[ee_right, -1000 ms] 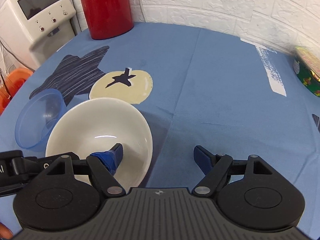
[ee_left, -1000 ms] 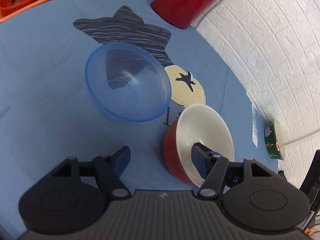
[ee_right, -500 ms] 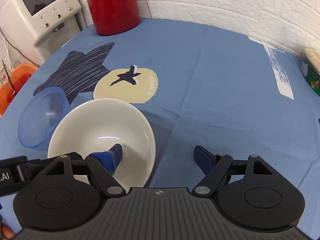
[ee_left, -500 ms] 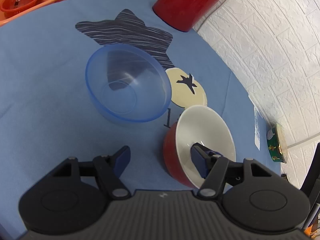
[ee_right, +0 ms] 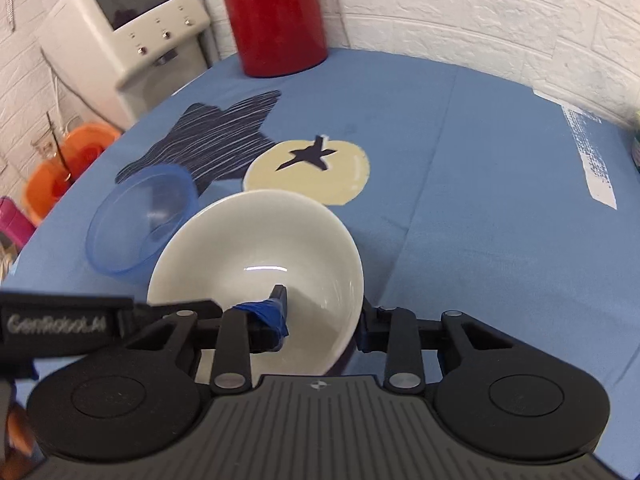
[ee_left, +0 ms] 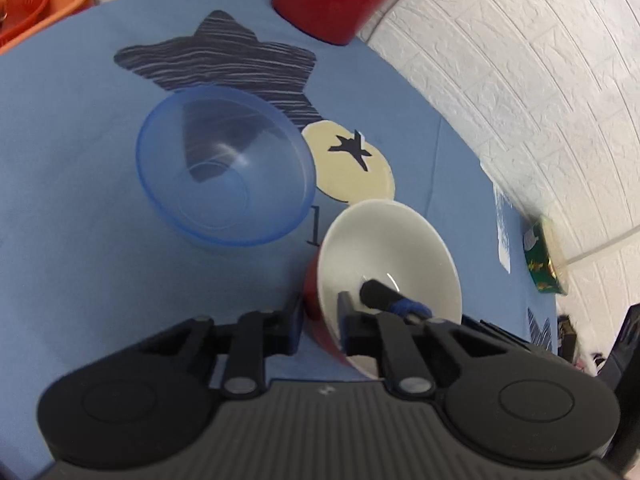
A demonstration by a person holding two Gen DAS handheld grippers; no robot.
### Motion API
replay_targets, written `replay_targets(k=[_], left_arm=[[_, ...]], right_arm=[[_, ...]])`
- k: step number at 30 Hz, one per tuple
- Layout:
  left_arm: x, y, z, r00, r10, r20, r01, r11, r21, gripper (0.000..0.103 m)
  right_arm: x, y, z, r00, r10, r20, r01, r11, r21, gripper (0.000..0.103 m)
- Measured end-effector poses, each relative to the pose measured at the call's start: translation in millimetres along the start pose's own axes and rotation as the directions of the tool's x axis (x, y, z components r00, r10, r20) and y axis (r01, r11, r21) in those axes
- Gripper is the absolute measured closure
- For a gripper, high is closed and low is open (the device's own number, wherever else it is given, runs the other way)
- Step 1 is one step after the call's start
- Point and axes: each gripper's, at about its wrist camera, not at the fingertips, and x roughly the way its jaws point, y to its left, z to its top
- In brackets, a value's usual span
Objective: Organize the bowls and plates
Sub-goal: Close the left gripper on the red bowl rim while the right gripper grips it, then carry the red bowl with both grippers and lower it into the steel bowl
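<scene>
Both grippers pinch the tilted red bowl (ee_left: pixel 390 264) by its rim above the blue bench (ee_right: pixel 480 184), the left gripper (ee_left: pixel 320 320) and right gripper (ee_right: pixel 322 320) each clenched with one jaw inside, beside the blue bowl (ee_left: pixel 224 176).

The bowl (ee_left: pixel 384 248) was white inside, red outside. Another bowl (ee_left: pixel 224 176) was clear blue. The tablecloth (ee_right: pixel 480 168) was blue with a striped navy star (ee_right: pixel 216 140).

A white brick-pattern wall (ee_right: pixel 460 16) runs behind the far edge of the blue-clothed surface (ee_right: pixel 480 184); a cream machine (ee_right: pixel 132 28) stands past its far left corner.
</scene>
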Motion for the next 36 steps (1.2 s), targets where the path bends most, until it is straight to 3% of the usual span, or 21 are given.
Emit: replay_targets(k=[8, 17, 28, 36], left_arm=[[-28.5, 7.3, -25.2, 0.998, 0.0, -0.061, 0.006, 0.996, 0.094, 0.098], [-110.4, -1.9, -95.7, 0.995, -0.051, -0.084, 0.066, 0.98, 0.186, 0.098], [-177.5, -12.9, -191.7, 0.979, -0.133, -0.155, 0.177, 0.93, 0.323, 0.098], [-190.9, 2.6, -249.5, 0.97, -0.115, -0.215, 0.194, 0.897, 0.397, 0.097]], right_arm=[[-31.0, 19.9, -33.9, 1.0, 0.01, -0.029, -0.009, 1.0, 0.013, 0.085], [-123.4, 46.3, -88.8, 0.999, -0.029, 0.017, 0.03, 0.999, -0.021, 0.083], [-210.4, 63.5, -185.2, 0.991, -0.132, 0.038, 0.131, 0.991, 0.019, 0.081], [-220.5, 72.2, -249.7, 0.991, -0.134, 0.021, 0.132, 0.988, 0.084, 0.08]])
